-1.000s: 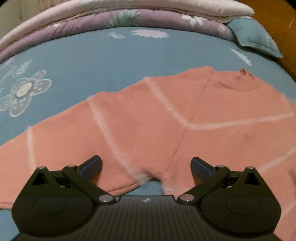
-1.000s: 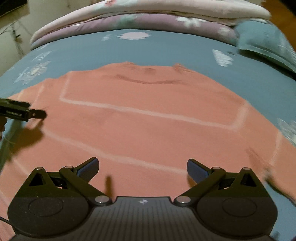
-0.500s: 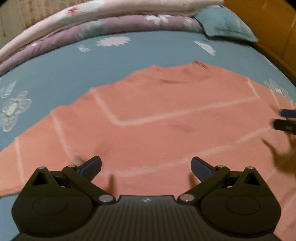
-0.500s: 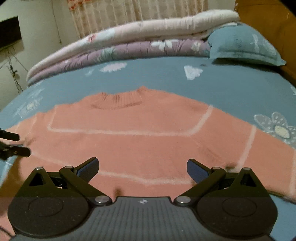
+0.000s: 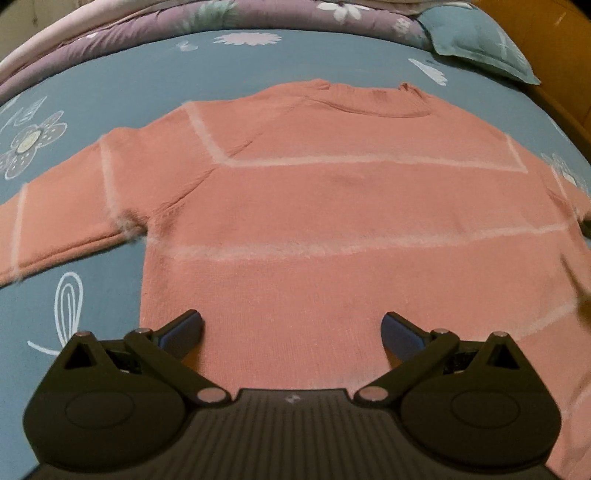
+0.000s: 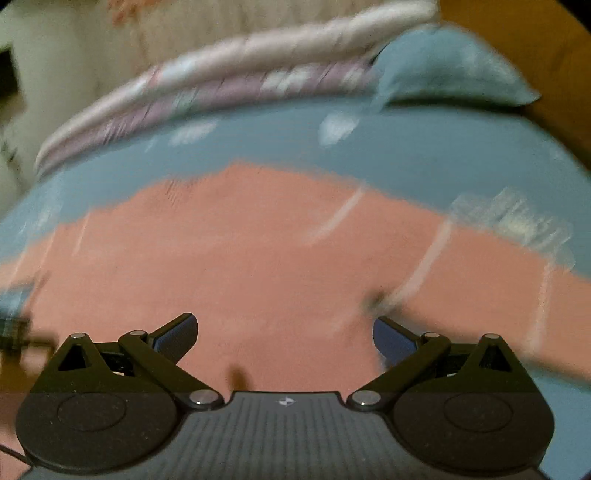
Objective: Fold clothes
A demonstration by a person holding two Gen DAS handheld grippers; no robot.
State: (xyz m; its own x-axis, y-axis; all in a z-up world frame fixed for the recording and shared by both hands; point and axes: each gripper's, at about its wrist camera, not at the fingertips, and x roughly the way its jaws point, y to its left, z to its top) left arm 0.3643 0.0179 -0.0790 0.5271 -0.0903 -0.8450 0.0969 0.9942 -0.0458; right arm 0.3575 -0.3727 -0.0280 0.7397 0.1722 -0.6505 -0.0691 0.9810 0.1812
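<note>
Now I am holding both my left fingers (image 5: pixel 291 332) and right fingers (image 6: pixel 284 332) wide and empty over the sweater (image 5: pixel 332 206) lying flat on the bed (image 5: pixel 155 88), risking a crooked fold if I am pinching only one knit layer.

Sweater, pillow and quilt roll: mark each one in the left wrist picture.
sweater (image 5: pixel 332 206): left wrist view, on its chest between the white stripes.
pillow (image 5: pixel 476 37): left wrist view, on its teal face.
quilt roll (image 5: pixel 266 14): left wrist view, on its purple layer.
</note>
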